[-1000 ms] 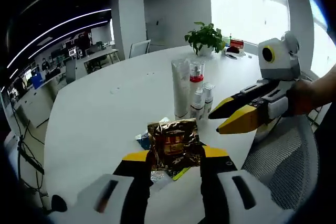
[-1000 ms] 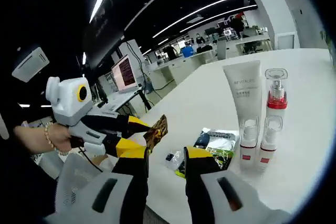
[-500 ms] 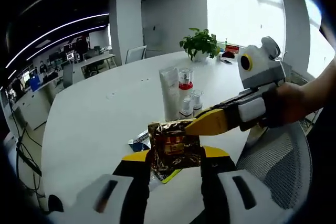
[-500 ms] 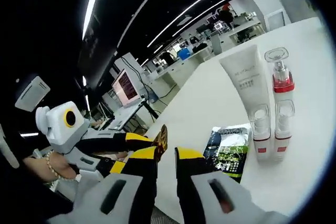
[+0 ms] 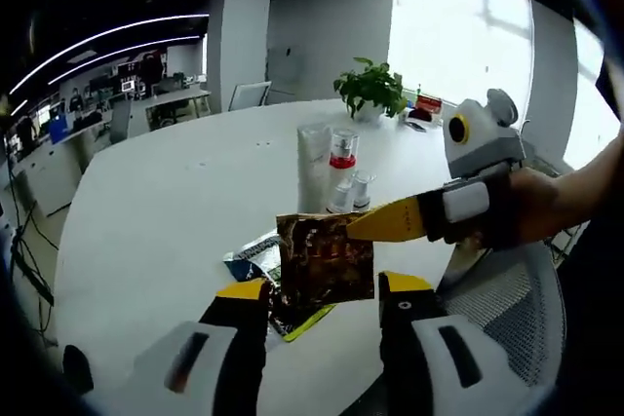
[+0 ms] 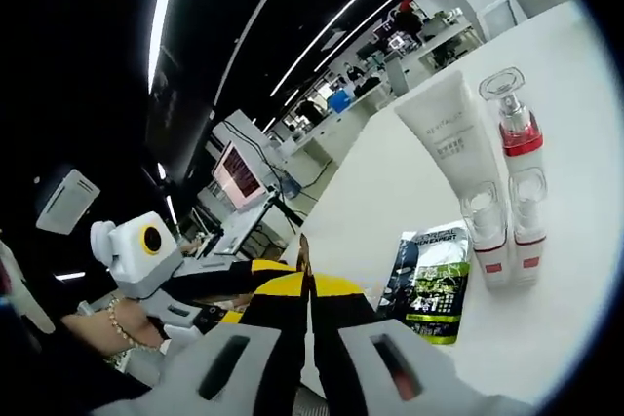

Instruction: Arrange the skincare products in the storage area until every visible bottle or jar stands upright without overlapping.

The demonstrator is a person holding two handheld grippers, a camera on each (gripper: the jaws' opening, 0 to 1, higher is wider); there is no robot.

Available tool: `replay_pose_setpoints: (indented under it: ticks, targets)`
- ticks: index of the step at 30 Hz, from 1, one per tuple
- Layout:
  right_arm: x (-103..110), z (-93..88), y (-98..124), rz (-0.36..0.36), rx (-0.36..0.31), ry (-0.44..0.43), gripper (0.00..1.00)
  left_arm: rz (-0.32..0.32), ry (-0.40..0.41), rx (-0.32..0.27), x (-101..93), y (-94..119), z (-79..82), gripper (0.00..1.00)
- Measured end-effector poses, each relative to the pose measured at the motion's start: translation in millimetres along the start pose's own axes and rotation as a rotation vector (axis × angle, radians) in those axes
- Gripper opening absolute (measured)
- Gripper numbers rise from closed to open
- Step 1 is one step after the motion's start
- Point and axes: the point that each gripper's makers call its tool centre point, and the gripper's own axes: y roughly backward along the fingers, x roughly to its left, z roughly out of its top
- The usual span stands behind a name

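A gold foil sachet (image 5: pixel 327 258) hangs over the table edge. My right gripper (image 5: pixel 378 226) comes in from the right and is shut on its upper right corner. In the right gripper view the sachet (image 6: pixel 303 252) shows edge-on, pinched in my right gripper (image 6: pixel 307 284). My left gripper (image 5: pixel 324 289) stands open below the sachet, one jaw on each side. A white tube (image 5: pixel 314 168) stands upright beside a pump bottle with a red band (image 5: pixel 341 158), with two small clear bottles (image 5: pixel 351 194) in front. The same tube (image 6: pixel 448 143), pump bottle (image 6: pixel 515 133) and small bottles (image 6: pixel 507 231) stand close together.
A green and black sachet (image 6: pixel 434 280) lies flat on the round white table (image 5: pixel 175 192) by the bottles, with more flat sachets (image 5: pixel 255 260) near the edge. A potted plant (image 5: pixel 375 85) stands at the far side. A mesh chair (image 5: pixel 497 309) is beside the table.
My right gripper has shut on the gold sachet's corner. My left gripper's jaws have spread and let the sachet go. Both cameras shifted slightly.
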Motion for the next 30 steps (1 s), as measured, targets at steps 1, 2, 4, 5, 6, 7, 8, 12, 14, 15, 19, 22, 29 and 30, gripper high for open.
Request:
replay_pose_setpoints:
  ticks: [1, 2, 4, 5, 6, 7, 8, 12, 14, 15, 19, 22, 29, 30]
  targets:
    - [-1, 0.9, 1, 0.001, 0.000, -0.003, 0.01, -0.011, 0.030, -0.001, 0.8, 2, -1.2, 0.43]
    - [-1, 1.7, 1, 0.004, 0.000, -0.006, 0.01, -0.019, 0.051, -0.009, 0.6, 3, -0.9, 0.43]
    - [0, 3.9, 3, 0.022, -0.003, -0.015, 0.01, -0.030, 0.094, -0.021, 5.1, 6, -0.8, 0.42]
    - [0, 4.5, 3, 0.025, -0.003, -0.016, 0.01, -0.040, 0.100, -0.024, 5.6, 7, -0.8, 0.40]
    - [1, 4.9, 3, 0.027, -0.004, -0.016, 0.01, -0.050, 0.143, -0.035, 3.3, 7, 0.4, 0.39]
    - [3, 5.6, 3, 0.039, -0.005, -0.018, 0.01, -0.064, 0.173, -0.049, 2.9, 8, 1.9, 0.37]
    - [4, 6.1, 3, 0.044, -0.006, -0.023, 0.01, -0.081, 0.217, -0.067, 2.8, 9, 3.7, 0.35]
    - [10, 6.8, 2, 0.073, -0.004, -0.034, 0.01, -0.101, 0.276, -0.098, 9.7, 13, 5.0, 0.26]
    - [13, 6.9, 1, 0.084, -0.005, -0.038, 0.01, -0.110, 0.288, -0.101, 9.1, 13, 4.5, 0.22]
    - [13, 7.1, 1, 0.087, -0.006, -0.042, 0.01, -0.113, 0.302, -0.099, 9.4, 13, 3.3, 0.21]
    - [17, 6.1, 0, 0.094, -0.003, -0.047, 0.01, -0.100, 0.349, -0.104, 14.0, 13, -0.7, 0.16]
    - [17, 4.3, -1, 0.091, 0.004, -0.042, 0.01, -0.098, 0.349, -0.102, 11.5, 13, -0.8, 0.09]
    - [11, 1.3, -2, 0.044, 0.029, 0.029, 0.01, -0.094, 0.391, -0.077, 13.2, 14, -7.0, 0.01]
    - [8, 0.6, -2, 0.027, 0.037, 0.058, 0.02, -0.096, 0.398, -0.074, 12.6, 14, -7.5, 0.01]
